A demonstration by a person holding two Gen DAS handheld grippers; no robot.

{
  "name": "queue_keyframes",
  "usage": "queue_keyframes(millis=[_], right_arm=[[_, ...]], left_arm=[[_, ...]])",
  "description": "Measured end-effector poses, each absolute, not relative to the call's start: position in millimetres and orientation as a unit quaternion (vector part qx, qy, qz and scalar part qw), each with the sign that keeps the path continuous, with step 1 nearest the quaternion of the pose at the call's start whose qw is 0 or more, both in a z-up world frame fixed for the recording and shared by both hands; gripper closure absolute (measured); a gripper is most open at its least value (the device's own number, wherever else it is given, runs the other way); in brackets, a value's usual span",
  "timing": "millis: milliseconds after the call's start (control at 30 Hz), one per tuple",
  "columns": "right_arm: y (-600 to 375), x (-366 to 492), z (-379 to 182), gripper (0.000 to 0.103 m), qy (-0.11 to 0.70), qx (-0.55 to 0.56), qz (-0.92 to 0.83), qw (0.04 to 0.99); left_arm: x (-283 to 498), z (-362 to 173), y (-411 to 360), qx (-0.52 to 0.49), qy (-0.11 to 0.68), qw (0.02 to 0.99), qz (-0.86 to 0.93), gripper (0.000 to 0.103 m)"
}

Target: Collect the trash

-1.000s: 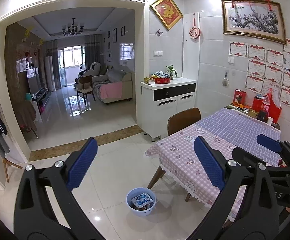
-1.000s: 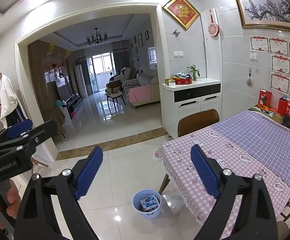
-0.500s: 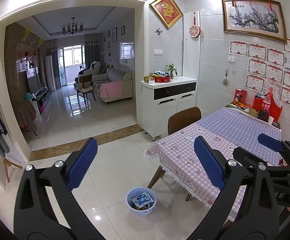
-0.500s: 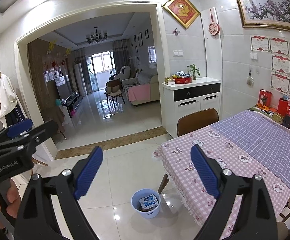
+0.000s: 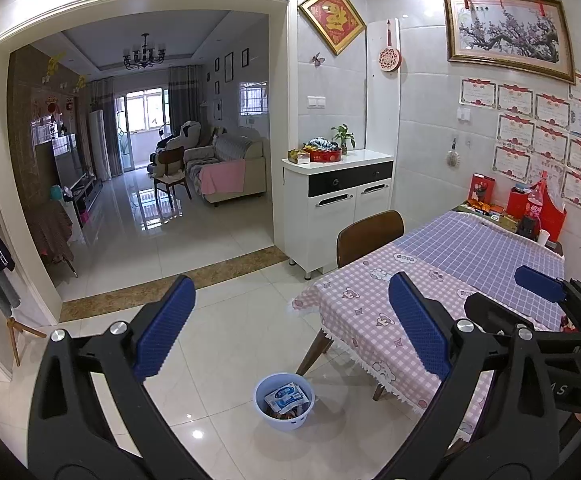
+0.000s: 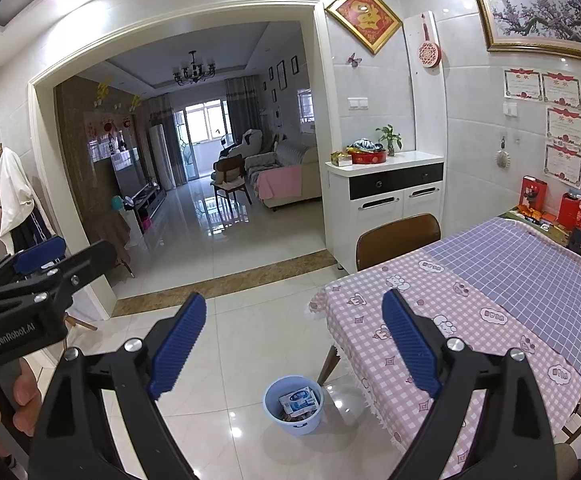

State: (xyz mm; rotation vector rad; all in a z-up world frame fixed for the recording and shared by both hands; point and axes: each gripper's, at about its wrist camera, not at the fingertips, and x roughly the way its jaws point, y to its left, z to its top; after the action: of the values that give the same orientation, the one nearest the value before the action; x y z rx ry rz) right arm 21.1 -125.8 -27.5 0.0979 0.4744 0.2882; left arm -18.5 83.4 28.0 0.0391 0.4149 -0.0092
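Note:
A light blue bin (image 5: 284, 401) stands on the white tile floor by the table's near corner, with a blue-and-white wrapper (image 5: 286, 394) and other scraps inside. It also shows in the right wrist view (image 6: 293, 404). My left gripper (image 5: 290, 324) is open and empty, held high above the floor. My right gripper (image 6: 294, 340) is open and empty too, at about the same height. The right gripper also shows at the right edge of the left wrist view (image 5: 546, 292), and the left gripper at the left edge of the right wrist view (image 6: 38, 256).
A table with a pink and purple checked cloth (image 5: 442, 280) fills the right side, a brown chair (image 5: 370, 236) at its far end. Red boxes and a bottle (image 5: 534, 204) stand at its wall end. A white cabinet (image 5: 338, 200) stands by the archway to the living room.

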Motion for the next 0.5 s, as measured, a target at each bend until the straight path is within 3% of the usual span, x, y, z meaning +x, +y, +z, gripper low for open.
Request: queue_keyframes(millis=[500], right_arm=[[-121.6, 23.3, -29.7, 0.015, 0.238, 0.048, 0.144, 0.960]], left_arm=[[-14.1, 27.3, 88.2, 0.020, 0.208, 0.978, -0.003, 0.008]])
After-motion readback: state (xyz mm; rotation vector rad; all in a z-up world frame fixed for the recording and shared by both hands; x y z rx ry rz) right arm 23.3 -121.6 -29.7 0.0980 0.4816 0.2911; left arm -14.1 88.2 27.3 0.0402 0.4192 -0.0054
